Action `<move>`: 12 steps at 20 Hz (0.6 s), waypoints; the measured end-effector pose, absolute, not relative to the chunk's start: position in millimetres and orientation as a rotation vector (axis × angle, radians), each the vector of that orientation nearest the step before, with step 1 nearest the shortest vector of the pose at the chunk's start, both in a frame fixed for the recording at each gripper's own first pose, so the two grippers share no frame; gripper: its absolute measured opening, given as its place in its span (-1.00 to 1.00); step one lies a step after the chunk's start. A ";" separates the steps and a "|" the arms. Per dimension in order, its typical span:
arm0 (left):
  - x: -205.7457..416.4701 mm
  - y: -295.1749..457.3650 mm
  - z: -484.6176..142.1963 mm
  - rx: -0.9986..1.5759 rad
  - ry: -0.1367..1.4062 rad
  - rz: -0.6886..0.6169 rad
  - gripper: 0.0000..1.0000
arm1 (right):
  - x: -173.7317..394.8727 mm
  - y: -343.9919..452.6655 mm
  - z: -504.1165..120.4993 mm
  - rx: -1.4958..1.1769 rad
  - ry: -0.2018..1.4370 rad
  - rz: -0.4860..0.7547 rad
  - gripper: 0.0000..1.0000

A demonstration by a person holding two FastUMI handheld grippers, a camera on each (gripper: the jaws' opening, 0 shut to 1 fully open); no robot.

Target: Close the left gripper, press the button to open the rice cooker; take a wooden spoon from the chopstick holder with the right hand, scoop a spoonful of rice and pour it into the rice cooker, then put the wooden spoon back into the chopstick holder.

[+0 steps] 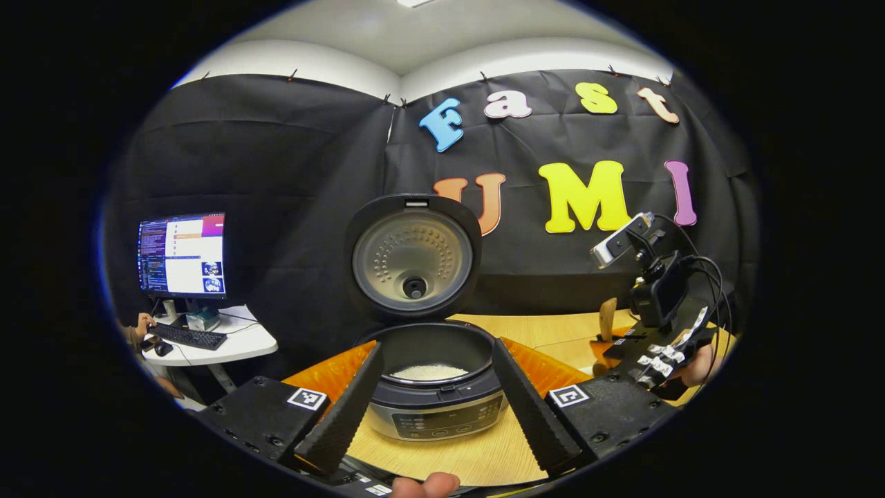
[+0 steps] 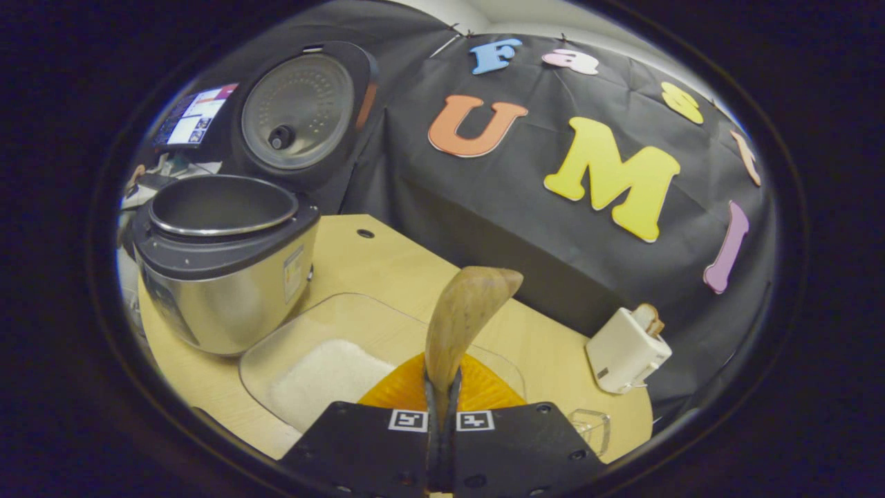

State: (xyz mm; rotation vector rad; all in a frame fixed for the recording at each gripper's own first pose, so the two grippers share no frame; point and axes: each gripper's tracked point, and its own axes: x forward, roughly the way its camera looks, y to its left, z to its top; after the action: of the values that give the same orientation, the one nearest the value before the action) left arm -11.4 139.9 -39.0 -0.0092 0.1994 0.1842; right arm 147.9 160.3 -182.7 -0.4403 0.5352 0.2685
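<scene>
Right gripper (image 2: 442, 408): fingers pressed together on the wooden spoon (image 2: 462, 315), clamped low on the handle; bowl end stood up and ahead of the fingers, leaning a little right in the right gripper view.
Spoon's long axis: ran forward along the gripper's own fingers, bowl outermost; looked free of rice as far as could be told.
Rice cooker (image 2: 225, 266): lay forward and to the left of the spoon in the right gripper view, lid (image 2: 299, 111) swung up and back, inner pot exposed.
Rice in pot (image 1: 429, 372): seen as a white layer on the pot's bottom in the left gripper view.
Rice tray (image 2: 325, 373): clear container with loose rice, just below and left of the spoon, between spoon and cooker.
Chopstick holder: could not be picked out with certainty.
Left gripper (image 1: 437, 398): fingers spread wide, held nothing, cooker front framed between them.
Nearer hand: right one, already carrying the spoon, seen at the right in the left gripper view.
Judged stage: pouring apparently done; return of the spoon to its holder remained.
Table (image 2: 394, 266): pale wood, under everything.
</scene>
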 end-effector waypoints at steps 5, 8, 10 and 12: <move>-13.2 151.4 -42.3 -0.078 0.207 0.202 1.00 | 146.6 195.5 -188.6 -0.125 0.634 0.307 -0.99; -13.8 157.2 -42.6 -0.089 0.208 0.215 1.00 | 149.8 201.8 -186.3 0.018 0.656 0.299 -0.99; -14.3 158.0 -43.4 -0.092 0.209 0.212 1.00 | 153.8 199.2 -180.1 0.105 0.660 0.294 -0.99; -14.3 157.1 -43.6 -0.095 0.211 0.211 0.90 | 159.5 199.5 -172.5 0.218 0.654 0.300 -1.00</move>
State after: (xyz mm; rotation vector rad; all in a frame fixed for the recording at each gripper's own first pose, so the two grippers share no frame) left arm -14.3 157.1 -43.6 -0.0953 0.2109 0.2105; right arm 159.5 199.5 -172.5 0.2184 0.6539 0.2998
